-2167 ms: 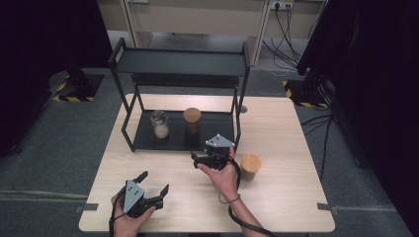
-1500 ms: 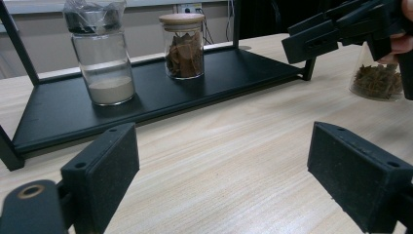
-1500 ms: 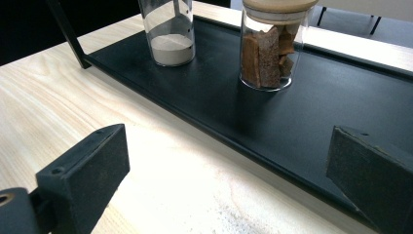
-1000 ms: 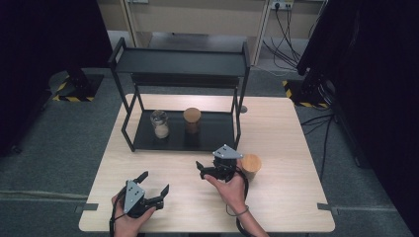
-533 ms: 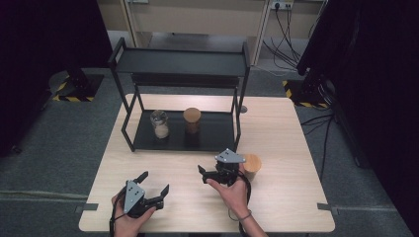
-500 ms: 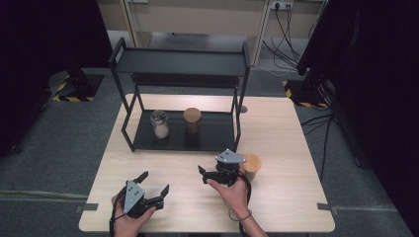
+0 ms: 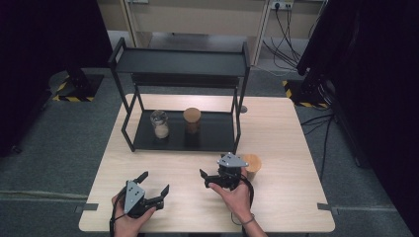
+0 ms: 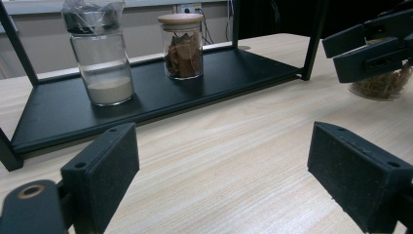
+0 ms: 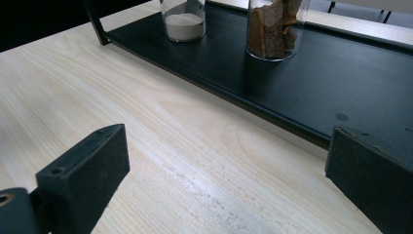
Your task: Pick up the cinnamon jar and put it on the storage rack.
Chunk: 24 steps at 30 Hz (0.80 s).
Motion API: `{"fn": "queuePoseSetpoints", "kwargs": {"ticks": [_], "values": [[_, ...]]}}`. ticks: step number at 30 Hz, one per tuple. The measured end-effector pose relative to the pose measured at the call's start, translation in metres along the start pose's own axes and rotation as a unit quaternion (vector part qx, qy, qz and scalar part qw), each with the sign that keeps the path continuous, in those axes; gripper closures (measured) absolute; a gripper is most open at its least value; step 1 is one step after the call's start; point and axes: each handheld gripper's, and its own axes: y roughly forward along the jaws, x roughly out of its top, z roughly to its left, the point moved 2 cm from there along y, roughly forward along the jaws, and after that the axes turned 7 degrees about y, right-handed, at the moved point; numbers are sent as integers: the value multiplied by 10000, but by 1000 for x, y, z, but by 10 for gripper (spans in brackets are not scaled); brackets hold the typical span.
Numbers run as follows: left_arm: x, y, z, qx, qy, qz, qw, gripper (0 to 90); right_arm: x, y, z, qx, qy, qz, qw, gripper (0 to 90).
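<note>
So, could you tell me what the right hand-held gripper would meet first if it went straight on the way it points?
Probably the front edge of the black rack's bottom shelf. The right hand-held gripper, jaws open, looks across bare table toward it; behind that edge stands the jar of brown pieces. Depth is hard to judge.

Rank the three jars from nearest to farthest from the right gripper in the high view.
From the right gripper:
1. Table jar, just right of it, outside the rack.
2. Cork-lid jar, on the rack's bottom shelf.
3. Powder jar, farther left on that shelf.
</note>
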Motion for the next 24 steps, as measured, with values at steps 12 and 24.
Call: {"fn": "queuePoseSetpoints", "kwargs": {"ticks": [12, 24], "values": [[0, 0, 0, 6, 16, -2, 10000, 110, -6, -10, 0, 50, -30, 1, 10000, 26], [0, 0, 0, 8, -2, -2, 10000, 110, -10, -15, 8, 157, -112, 13, 9998, 26]]}}
